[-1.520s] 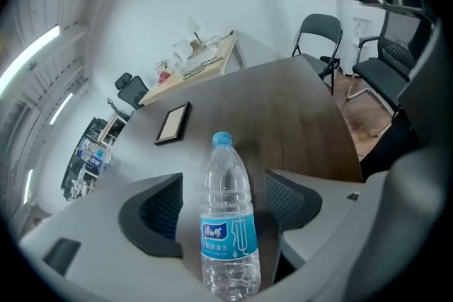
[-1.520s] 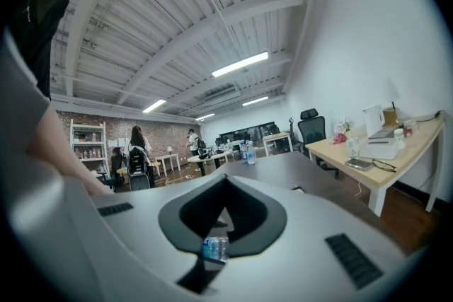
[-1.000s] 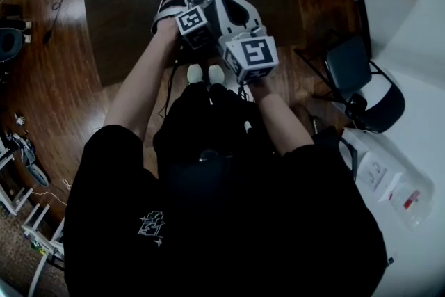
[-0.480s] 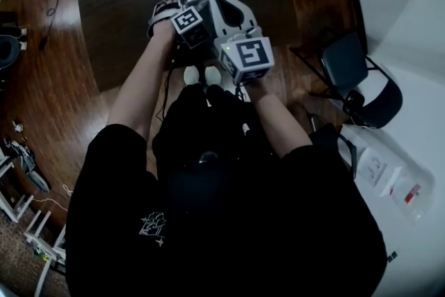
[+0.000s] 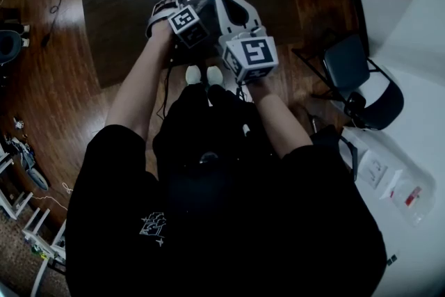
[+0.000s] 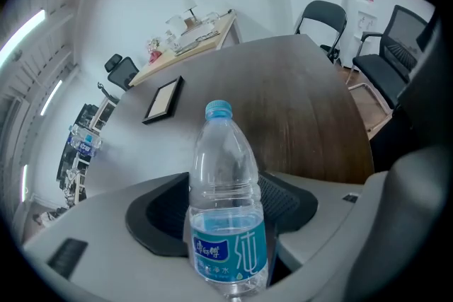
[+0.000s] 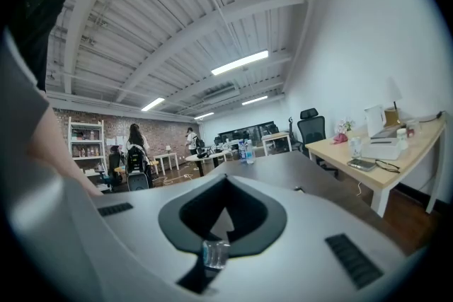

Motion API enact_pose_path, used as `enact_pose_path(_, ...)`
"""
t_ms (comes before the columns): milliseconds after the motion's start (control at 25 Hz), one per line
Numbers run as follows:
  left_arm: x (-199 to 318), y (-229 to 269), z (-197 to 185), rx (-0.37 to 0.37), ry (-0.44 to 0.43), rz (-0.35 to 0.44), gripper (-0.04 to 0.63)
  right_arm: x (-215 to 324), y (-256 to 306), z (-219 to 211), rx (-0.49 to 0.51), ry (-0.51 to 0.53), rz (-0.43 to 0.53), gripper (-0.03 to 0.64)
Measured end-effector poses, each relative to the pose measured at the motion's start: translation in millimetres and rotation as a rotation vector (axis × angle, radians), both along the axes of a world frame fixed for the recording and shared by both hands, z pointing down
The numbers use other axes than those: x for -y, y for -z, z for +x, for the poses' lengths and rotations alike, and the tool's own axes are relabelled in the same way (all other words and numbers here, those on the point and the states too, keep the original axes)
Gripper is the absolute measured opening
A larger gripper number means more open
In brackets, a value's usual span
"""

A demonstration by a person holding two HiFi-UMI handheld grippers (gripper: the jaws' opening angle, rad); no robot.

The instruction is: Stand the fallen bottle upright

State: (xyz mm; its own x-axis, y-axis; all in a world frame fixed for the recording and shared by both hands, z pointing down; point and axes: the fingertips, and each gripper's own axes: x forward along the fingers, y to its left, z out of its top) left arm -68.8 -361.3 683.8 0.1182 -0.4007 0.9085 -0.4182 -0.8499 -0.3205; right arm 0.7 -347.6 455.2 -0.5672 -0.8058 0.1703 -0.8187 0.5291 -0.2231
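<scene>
Closing in, not done: your left tongs (image 6: 226,198) straddle the bottle (image 6: 222,173), jaws spread and just narrowing, pads not clearly on it. The bottle looks to lie on the desk (image 6: 311,102), cap pointing away; grip and tip-up are left. Your right tongs (image 7: 225,205) are pressed together, empty. Head view gives only the blue cap; left gripper view shows the whole body.

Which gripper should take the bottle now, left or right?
Left. The bottle is already between the left gripper's jaws, which have just been closing. The right gripper is shut and empty, aimed away across the table.
</scene>
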Motion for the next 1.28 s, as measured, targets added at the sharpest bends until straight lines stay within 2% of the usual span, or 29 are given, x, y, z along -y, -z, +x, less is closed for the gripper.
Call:
enact_pose_path(240, 1, 15, -3, -0.057, 0.015, 0.056, 0.299, -5, 4, 3, 0.004, -0.009, 0.011, 0.009)
enact_pose_path(480, 5, 35, -6, -0.204, 0.081, 0.142, 0.298, -13, 14, 1, 0.012, -0.010, 0.027, 0.009)
enact_pose_path(600, 9, 56, -12, -0.310, 0.155, 0.195, 0.298, -16, 18, -5, 0.017, -0.005, 0.033, 0.009)
enact_pose_path(720, 12, 80, -17, -0.457, 0.250, 0.260, 0.296, -18, 17, -7, 0.028, -0.005, 0.026, 0.009)
enact_pose_path(920, 11, 106, -24, -0.618, 0.310, 0.386, 0.296, -20, 19, -17, 0.025, 0.010, 0.037, 0.009)
enact_pose_path(1080, 11, 122, -31, -0.777, 0.391, 0.488, 0.296, -22, 17, -28, 0.021, 0.031, 0.053, 0.009)
enact_pose_path(1280, 12, 134, -41, -0.897, 0.474, 0.645, 0.296, -24, 6, -29, 0.020, 0.047, 0.076, 0.009)
